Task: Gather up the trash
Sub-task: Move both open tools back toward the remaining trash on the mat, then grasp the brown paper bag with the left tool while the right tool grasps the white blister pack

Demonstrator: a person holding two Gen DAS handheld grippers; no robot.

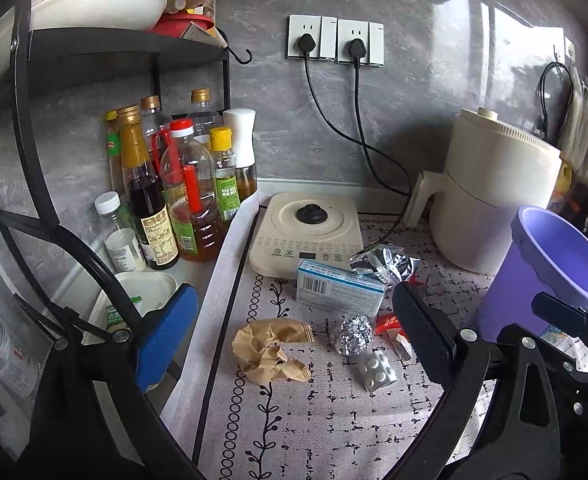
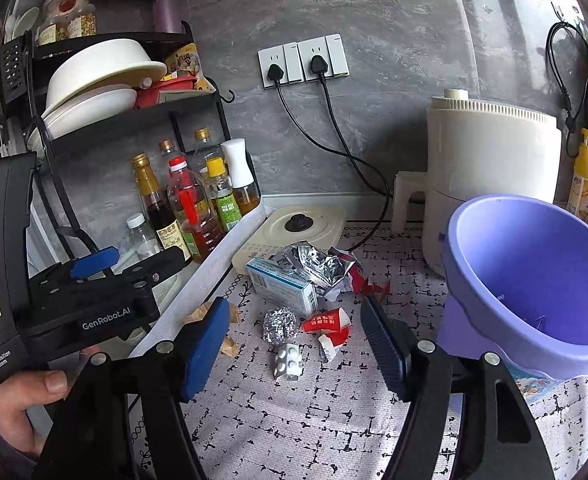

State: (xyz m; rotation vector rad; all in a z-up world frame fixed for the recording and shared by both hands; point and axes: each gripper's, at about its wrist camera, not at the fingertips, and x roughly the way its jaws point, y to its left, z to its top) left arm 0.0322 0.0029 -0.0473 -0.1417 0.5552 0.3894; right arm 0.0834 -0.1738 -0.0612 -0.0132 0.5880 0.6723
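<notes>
A: What's closest?

B: The right gripper (image 2: 294, 344) and left gripper (image 1: 294, 340). Both are open wide w/ nothing in them. Neither touches any trash.

A: Where's the trash?

B: All on the mat (image 2: 334, 412), left of the purple bin (image 2: 534, 280). Nearest to us is the pill pack (image 2: 289, 361). It's flat, stiff and light, so pinch it by the edges.

A: And next?

B: The foil ball (image 2: 280, 324), just past the pill pack. Light and squishy, prob. easy: squeeze it across the middle. The red wrapper bits (image 2: 328, 326) lie beside it, thin and floppy, so they may slip.

A: The brown paper?

B: The crumpled paper (image 1: 270, 350) is far left of the bin. Soft, grab a big fold.

A: Farthest?

B: The box (image 2: 282, 284) and the shiny bag (image 2: 318, 266) resting on it, near the cream hot plate (image 2: 294, 228). The box is stiff; hold its short sides.
</notes>
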